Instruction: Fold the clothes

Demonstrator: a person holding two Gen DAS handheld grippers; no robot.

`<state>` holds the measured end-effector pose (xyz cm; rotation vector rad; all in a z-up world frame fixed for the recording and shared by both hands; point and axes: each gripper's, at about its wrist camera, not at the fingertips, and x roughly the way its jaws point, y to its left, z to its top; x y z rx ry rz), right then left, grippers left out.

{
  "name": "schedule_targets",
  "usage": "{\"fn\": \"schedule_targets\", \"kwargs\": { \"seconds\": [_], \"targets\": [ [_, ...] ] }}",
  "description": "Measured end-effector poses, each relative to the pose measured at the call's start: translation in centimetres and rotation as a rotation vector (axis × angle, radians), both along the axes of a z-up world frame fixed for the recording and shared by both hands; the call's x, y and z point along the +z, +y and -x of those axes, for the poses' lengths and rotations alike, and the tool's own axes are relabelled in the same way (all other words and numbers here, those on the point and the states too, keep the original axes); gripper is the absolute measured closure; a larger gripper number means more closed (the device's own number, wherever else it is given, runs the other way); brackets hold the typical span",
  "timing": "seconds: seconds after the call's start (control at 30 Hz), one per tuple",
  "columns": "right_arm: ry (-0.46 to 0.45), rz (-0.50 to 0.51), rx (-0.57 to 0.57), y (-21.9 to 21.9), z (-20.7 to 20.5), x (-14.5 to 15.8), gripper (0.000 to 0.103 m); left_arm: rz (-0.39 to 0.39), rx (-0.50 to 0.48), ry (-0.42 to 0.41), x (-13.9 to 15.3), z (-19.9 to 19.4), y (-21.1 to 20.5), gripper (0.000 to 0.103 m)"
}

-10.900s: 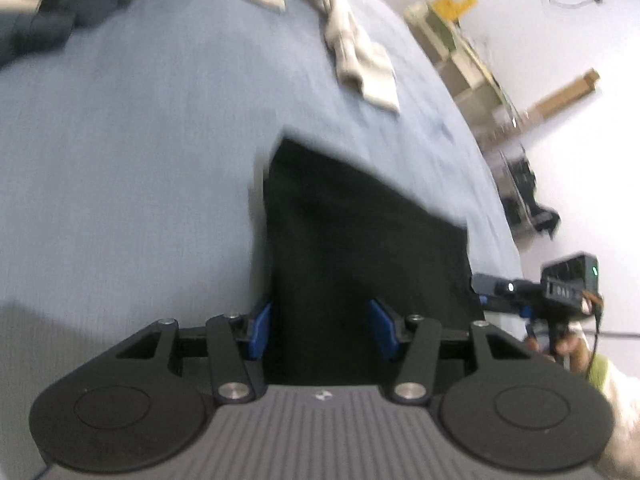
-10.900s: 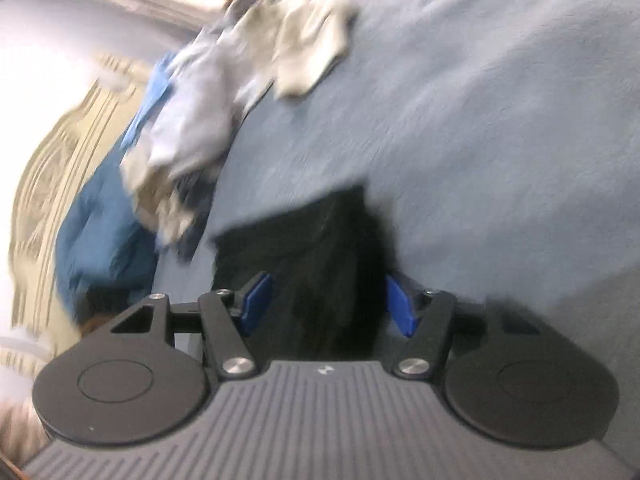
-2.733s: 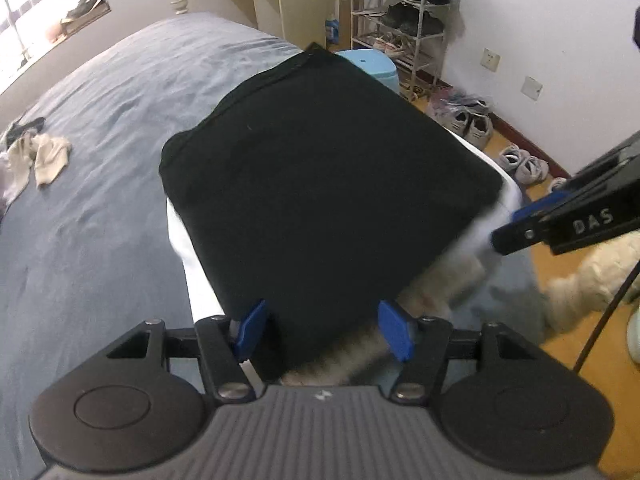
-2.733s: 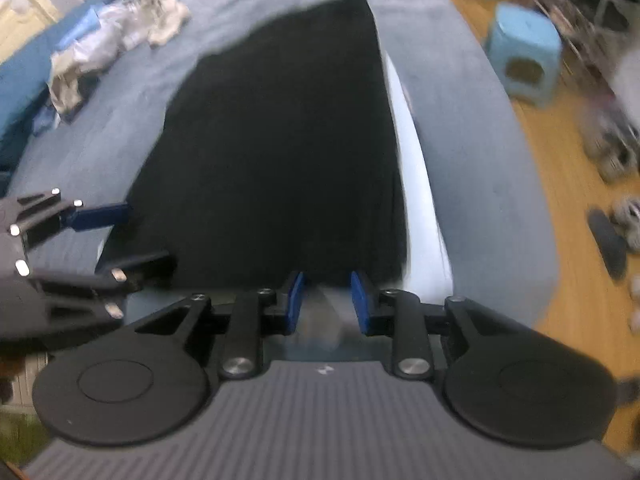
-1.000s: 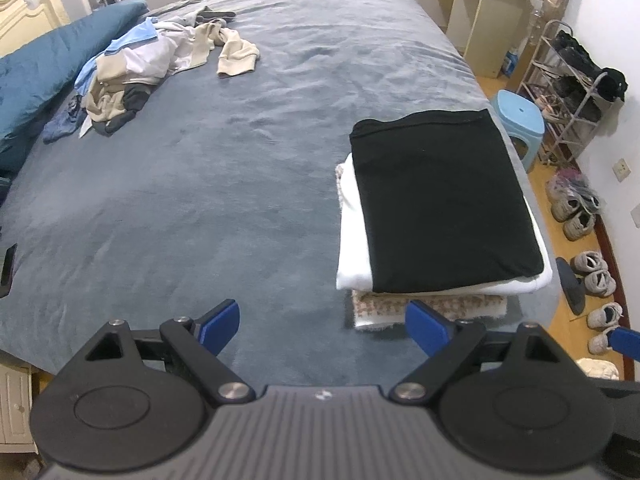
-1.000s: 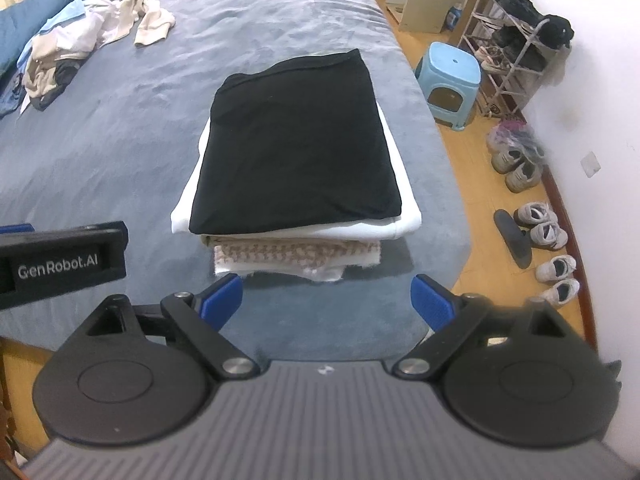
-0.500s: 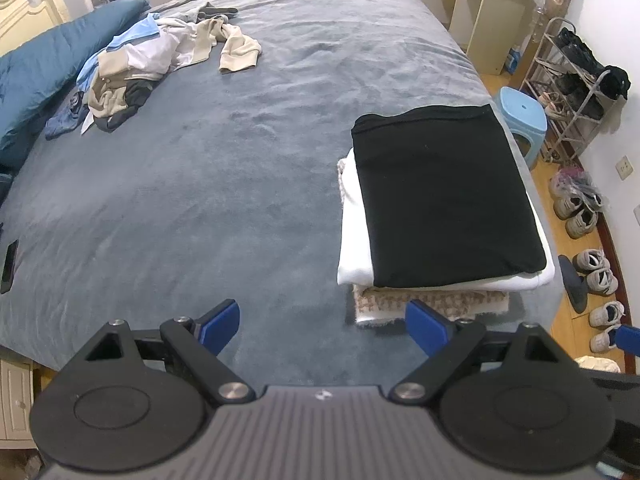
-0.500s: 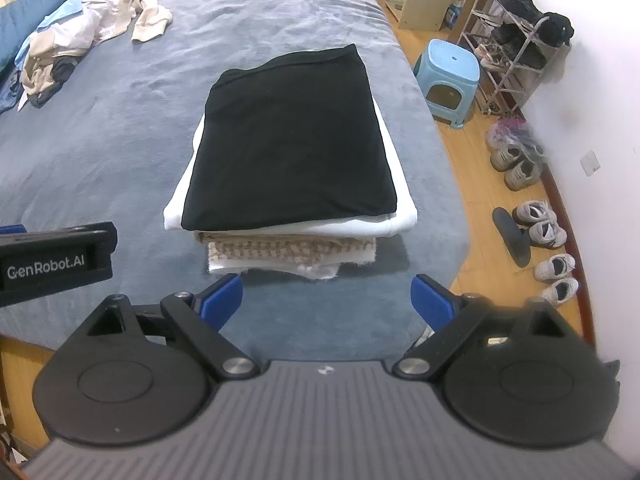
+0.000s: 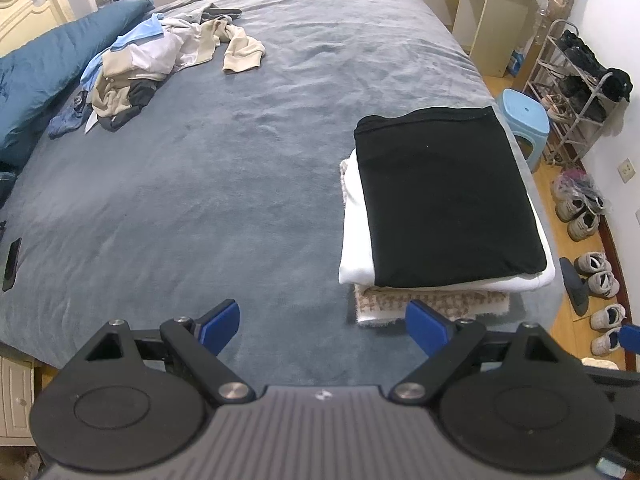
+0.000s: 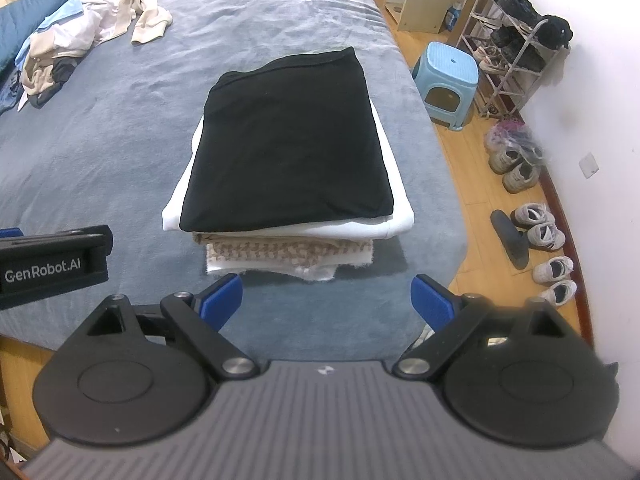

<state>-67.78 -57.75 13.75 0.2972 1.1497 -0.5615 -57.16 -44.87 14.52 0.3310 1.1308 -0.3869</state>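
Two grippers are showing, each with two blue pads spread wide and nothing between them: the left gripper [image 9: 322,322] is hanging released over bare bedspread at the bottom of its own frame, and the right gripper [image 10: 326,300] is hanging released just short of the stack. Only the right wrist view is catching the other tool from the side, at the left edge, where white lettering is reading "GenRobot.AI" [image 10: 42,270]; the left wrist view is giving just a blue pad tip of its partner at the far right edge. Four folded layers are making up the stack [image 10: 288,184], sitting near the right edge of the grey-blue bed [image 9: 208,200]: a black garment [image 10: 288,136] on top, a white one [image 10: 400,208] under it, a beige checked piece [image 10: 288,250], and a white fringed layer at the very bottom. One dark phone-like slab [image 9: 11,258], seen only in the left wrist view, is lying at the left edge of the bed. Several pairs of shoes [image 10: 540,232] are lining the wooden floor on the right, too overlapped for an exact count. One light blue stool [image 10: 448,80] is standing beside one wire shoe rack [image 10: 516,52]. One heap of unfolded clothes [image 9: 160,64] is waiting in the upper left, against a blue quilt [image 9: 44,80].
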Motion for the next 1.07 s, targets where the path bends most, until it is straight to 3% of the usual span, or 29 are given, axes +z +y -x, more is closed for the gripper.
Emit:
{"fn": "schedule_targets", "kwargs": {
  "seconds": [1.07],
  "targets": [
    [0.005,0.004,0.012,-0.43,0.17,0.22,0.011,0.002,0.008,-0.004,0.52,0.48,0.05,0.012]
  ]
}}
